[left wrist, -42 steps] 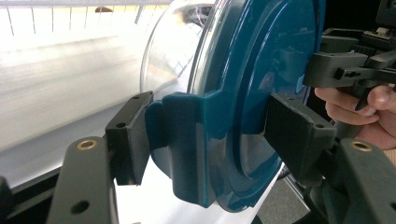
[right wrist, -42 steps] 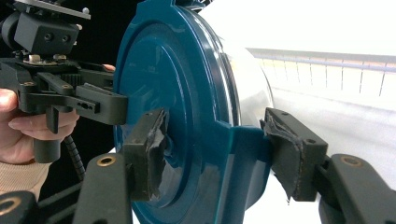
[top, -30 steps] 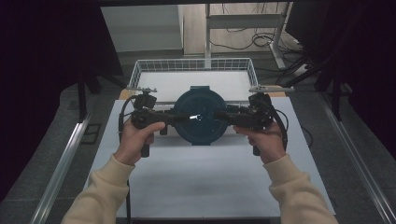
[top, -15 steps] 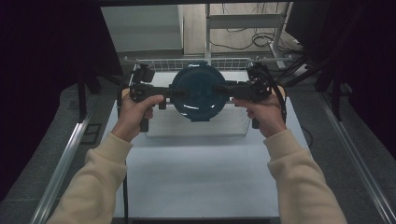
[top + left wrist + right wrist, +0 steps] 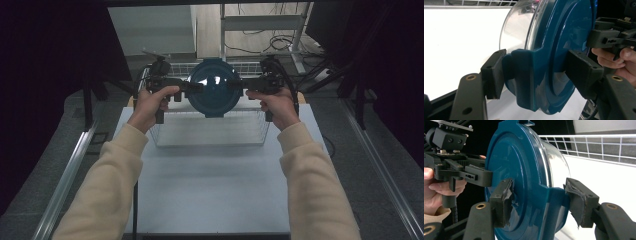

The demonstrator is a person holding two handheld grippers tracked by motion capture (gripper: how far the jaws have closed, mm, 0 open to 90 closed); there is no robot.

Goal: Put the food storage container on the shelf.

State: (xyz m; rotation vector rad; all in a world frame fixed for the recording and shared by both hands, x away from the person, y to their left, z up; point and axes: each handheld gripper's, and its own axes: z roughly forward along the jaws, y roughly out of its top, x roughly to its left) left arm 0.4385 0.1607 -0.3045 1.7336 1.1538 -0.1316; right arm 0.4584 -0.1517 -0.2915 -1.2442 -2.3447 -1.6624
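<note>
Tongs on both sides pinched one round lidded container above the wire basket.
Left tongs (image 5: pixel 196 87) clamped a side tab of the teal-lidded clear container (image 5: pixel 215 87); right tongs (image 5: pixel 235 85) clamped the opposite tab, over the basket (image 5: pixel 210 131) on the table (image 5: pixel 210 190). It looked rigid, smooth, light; the tabs seemed the safest hold.

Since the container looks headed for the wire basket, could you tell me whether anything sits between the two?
Nothing visible does: the blue-lidded container, held by the left claw and right claw, hangs above the wire basket, whose white floor appears bare.
</note>
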